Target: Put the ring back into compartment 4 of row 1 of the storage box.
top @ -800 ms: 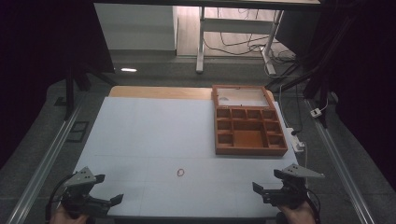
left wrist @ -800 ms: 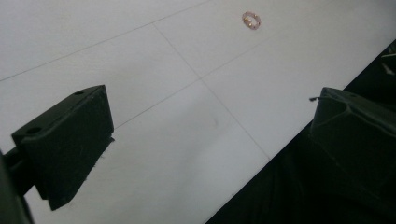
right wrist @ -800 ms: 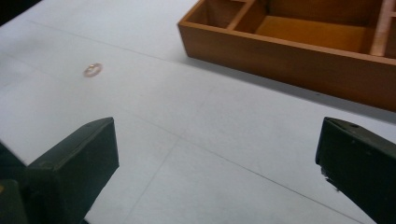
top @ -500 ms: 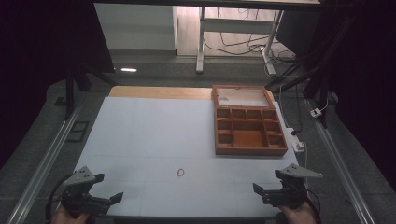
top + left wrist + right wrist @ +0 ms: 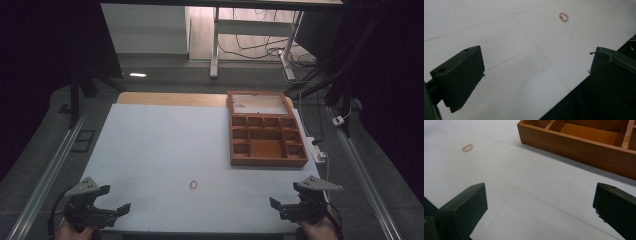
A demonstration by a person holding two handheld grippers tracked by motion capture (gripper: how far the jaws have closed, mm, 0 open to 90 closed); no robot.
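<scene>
White-topped bench [image 5: 165,145], wooden compartment box [image 5: 265,136] at far right, small pinkish ring [image 5: 193,185], perhaps a band, near front edge

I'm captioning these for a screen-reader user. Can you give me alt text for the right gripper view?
Two black jaws of the right gripper stand wide apart over a white table, holding nothing. A small pinkish ring lies on the table at upper left, and the front wall of an open wooden compartment box crosses the upper right.

Right gripper [image 5: 540,211] jaws gaped wide over white table [image 5: 544,195]; small ring [image 5: 467,147] far left, wooden box [image 5: 584,142] ahead.
</scene>
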